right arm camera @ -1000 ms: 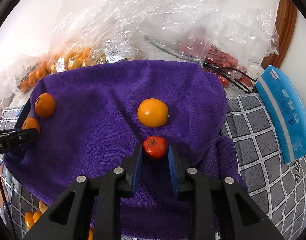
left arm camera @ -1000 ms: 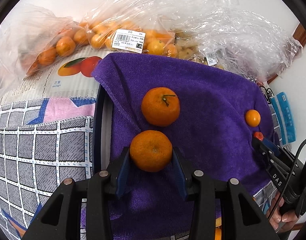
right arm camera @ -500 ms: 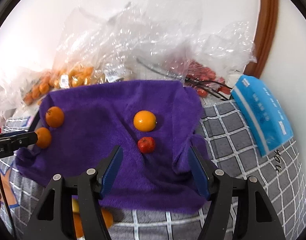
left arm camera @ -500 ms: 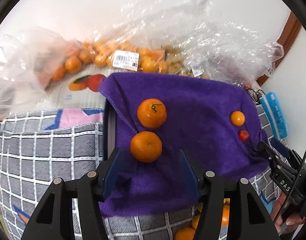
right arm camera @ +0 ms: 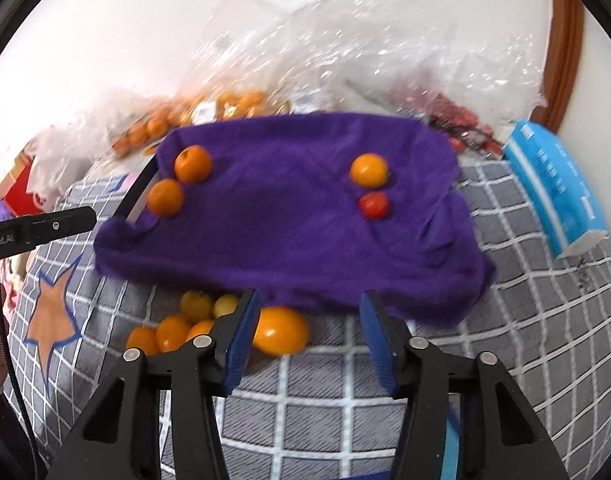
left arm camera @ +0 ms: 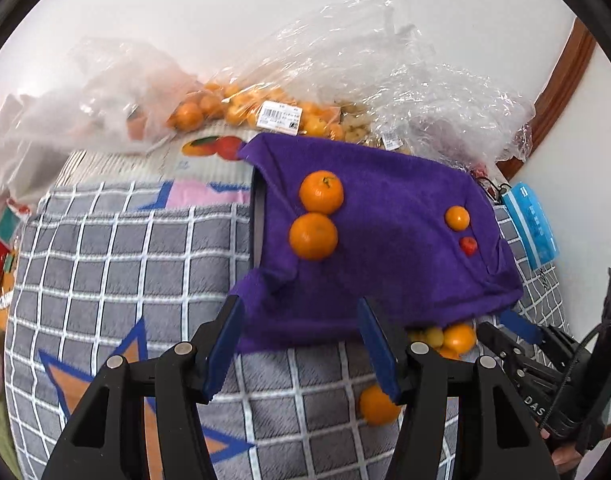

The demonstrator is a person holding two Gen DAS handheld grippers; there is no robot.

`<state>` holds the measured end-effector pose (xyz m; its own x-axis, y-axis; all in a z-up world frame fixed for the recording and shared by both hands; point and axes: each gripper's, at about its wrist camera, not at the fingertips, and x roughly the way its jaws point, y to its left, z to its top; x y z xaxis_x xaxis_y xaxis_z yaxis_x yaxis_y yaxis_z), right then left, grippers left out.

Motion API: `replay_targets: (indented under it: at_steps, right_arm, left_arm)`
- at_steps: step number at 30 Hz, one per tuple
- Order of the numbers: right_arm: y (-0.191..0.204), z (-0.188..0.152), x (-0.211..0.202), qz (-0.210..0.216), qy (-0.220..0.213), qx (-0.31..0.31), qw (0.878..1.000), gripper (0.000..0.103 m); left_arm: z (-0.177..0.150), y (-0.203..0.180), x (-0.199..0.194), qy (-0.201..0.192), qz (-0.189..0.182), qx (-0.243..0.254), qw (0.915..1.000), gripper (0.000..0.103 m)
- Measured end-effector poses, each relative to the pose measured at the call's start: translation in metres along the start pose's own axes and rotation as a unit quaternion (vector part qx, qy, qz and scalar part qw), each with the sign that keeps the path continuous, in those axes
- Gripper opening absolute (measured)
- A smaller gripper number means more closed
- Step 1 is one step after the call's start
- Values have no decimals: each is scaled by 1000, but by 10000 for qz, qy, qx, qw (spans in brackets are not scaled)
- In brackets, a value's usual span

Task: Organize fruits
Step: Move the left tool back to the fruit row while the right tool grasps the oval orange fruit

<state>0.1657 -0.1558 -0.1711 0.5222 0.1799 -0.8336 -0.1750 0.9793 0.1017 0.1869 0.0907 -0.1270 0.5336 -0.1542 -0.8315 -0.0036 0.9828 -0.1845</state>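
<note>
so both tongs hang free with nothing between the pads. the left tongs stand apart at the bottom of the left wrist view, over the near hem of the purple towel; the right tongs are also apart, though their jaws have just been closing a little on empty air.

the sorted fruit sits on the towel in two pairs, likely grouped by kind: two mandarins touching each other at the middle left of the cloth, and a small orange fruit with a small red fruit just below it at the right. the soft cloth probably keeps them from rolling.

more loose fruit waits on the checked blanket at the lower middle, partly tucked under the towel's edge. the plastic bags of fruit lie along the top. judging by this, sorting is only partly done, and the loose pile is the likely next source.
</note>
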Motion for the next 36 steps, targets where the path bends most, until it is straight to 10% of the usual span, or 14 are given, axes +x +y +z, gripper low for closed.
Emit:
replay_targets:
  at_steps: [14,36]
  right_arm:
    - [2,-6,32,395,472,324,9976,40]
    - [-25,-58,-2,-219,407,298,9985,40]
  left_arm:
    - [-13,17,8,126,-157,-214,9996,57]
    - [-36,-21,10,267,-502,65,9984,56]
